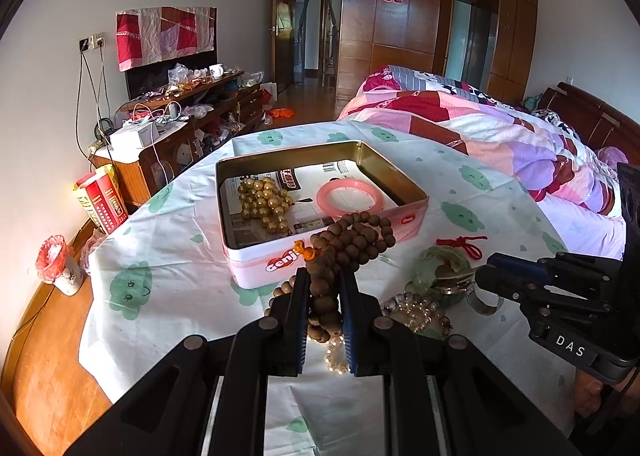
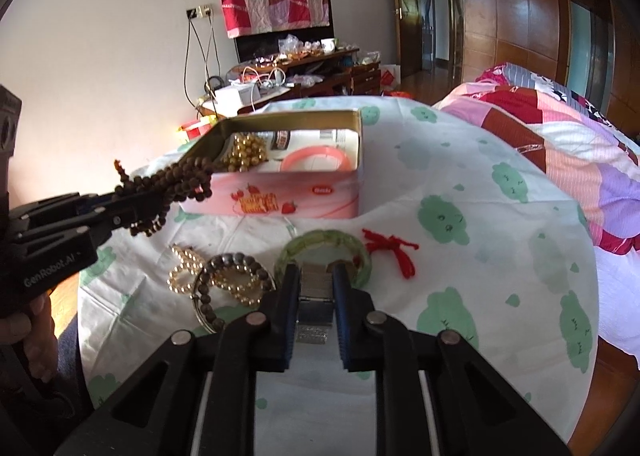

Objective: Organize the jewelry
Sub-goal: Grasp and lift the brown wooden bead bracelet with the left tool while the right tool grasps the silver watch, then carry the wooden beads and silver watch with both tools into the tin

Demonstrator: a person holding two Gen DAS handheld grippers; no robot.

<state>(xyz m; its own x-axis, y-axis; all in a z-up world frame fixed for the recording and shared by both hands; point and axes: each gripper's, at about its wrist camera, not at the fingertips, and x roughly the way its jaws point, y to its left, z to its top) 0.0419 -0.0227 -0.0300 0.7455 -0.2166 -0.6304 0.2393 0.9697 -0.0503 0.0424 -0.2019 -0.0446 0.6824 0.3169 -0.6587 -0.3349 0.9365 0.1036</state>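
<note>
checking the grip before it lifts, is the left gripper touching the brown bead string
Touching. The left wrist view shows the left gripper with both pads pressed against the brown bead string.

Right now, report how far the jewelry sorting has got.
Done: the gold beads and pink bangle lie in the tin. In hand: the left gripper is shut on the brown bead string, held up near the tin; the right gripper grips a silver metal band. Left: green bangle, red cord, pearl and dark bead bracelets on the cloth.
</note>
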